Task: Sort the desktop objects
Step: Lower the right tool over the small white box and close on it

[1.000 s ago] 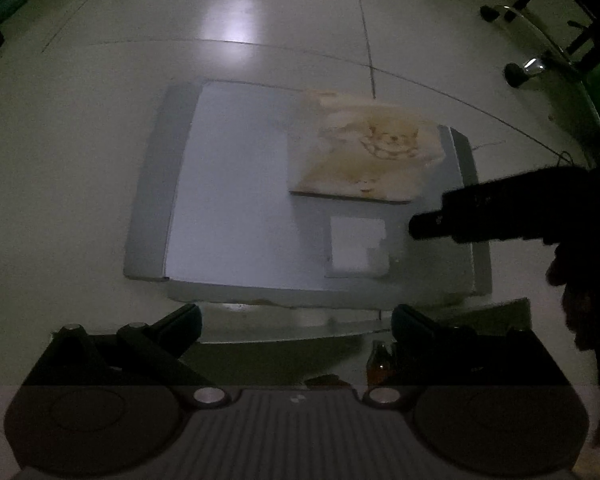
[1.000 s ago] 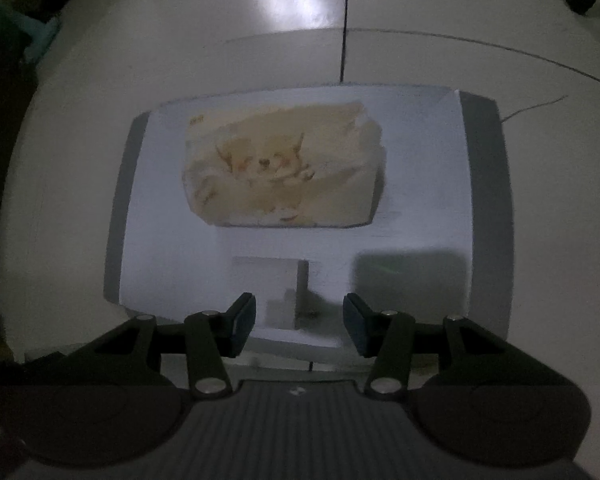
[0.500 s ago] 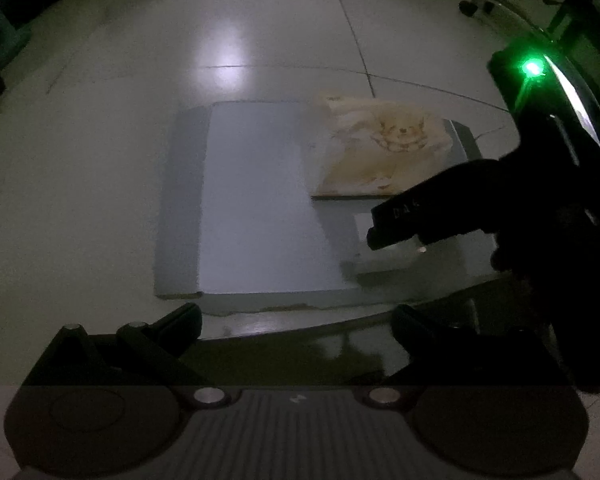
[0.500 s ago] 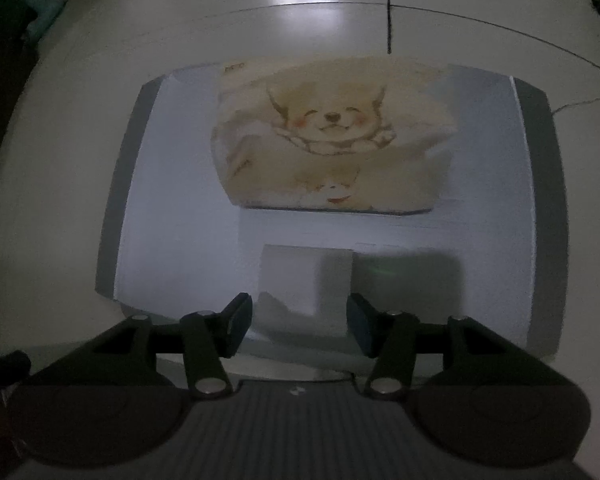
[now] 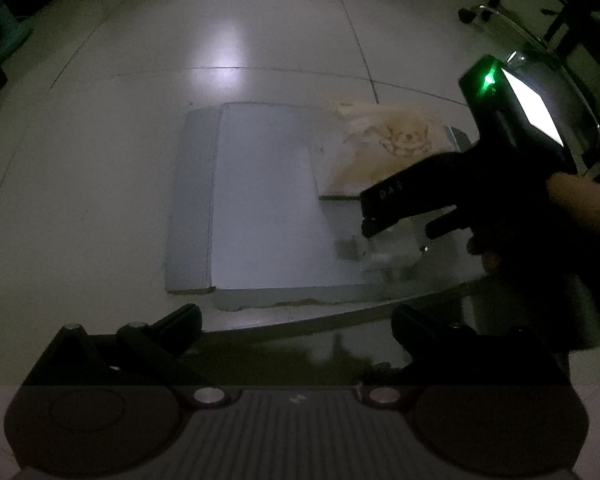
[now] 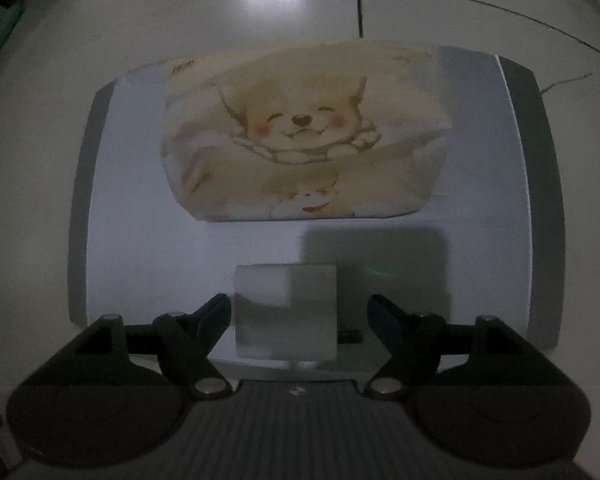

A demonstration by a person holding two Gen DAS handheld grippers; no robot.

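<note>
White block (image 6: 286, 312) lies at the near edge of the grey mat (image 6: 140, 240), below the puppy-print pouch (image 6: 304, 140). It looks light, rigid and smooth-sided; I would grip its two side faces. My right tool (image 6: 299, 312) straddles it, jaws opening, pads clear. My left tool (image 5: 296, 322) hangs wide, empty.

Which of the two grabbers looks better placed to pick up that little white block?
The right gripper. It points down over the white block, jaws opening, the block between its fingers though not pressed. The left gripper hangs open short of the grey tray, off to the side.
</note>
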